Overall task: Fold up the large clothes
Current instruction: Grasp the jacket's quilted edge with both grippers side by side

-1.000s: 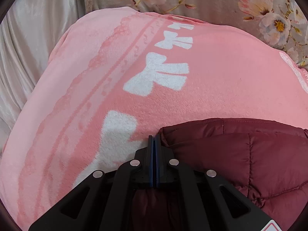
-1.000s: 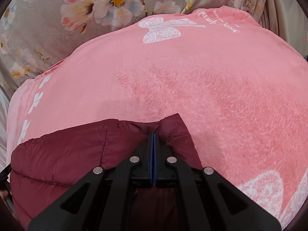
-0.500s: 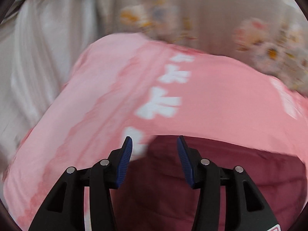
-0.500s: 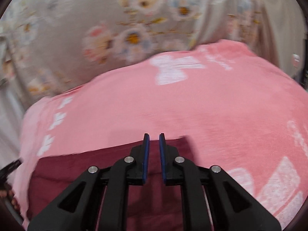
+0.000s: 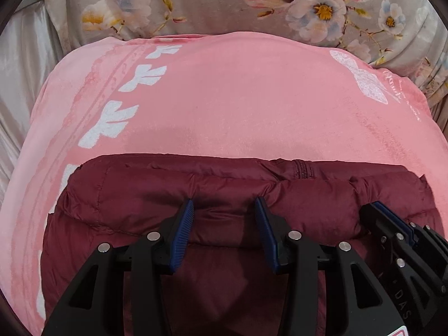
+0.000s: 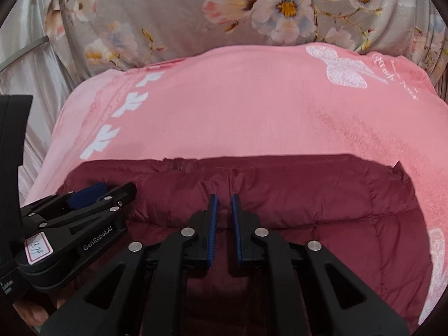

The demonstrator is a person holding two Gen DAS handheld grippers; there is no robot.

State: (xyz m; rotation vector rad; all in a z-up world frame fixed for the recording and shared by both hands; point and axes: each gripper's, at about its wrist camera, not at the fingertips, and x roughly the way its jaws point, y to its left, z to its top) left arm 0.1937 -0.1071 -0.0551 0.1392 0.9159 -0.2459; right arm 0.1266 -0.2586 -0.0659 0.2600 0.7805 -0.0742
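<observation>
A dark red quilted jacket (image 5: 224, 176) lies folded on a pink blanket (image 5: 238, 106), its zipper at the far edge. My left gripper (image 5: 224, 204) hovers just over the jacket's near fold. Its jaws are closing, fabric shows in the gap and the pads do not press on it. My right gripper (image 6: 224, 198) stands over the jacket (image 6: 308, 190) with only a narrow gap between its pads, and nothing is pinched. Each gripper shows in the other's view: the right gripper (image 5: 375, 210) at the right edge, the left gripper (image 6: 112, 193) at the left.
The pink blanket (image 6: 238, 106) carries white bow prints and stretches far beyond the jacket. A grey floral sheet (image 5: 224, 5) lies behind it, and pale satin cloth (image 5: 22, 56) hangs at the left. A hand (image 6: 30, 316) shows at the lower left.
Both grippers let go of the jacket's corners and opened, the left one wide, the right one slightly. They drew back and toward each other, and the jacket now lies flat and folded.
</observation>
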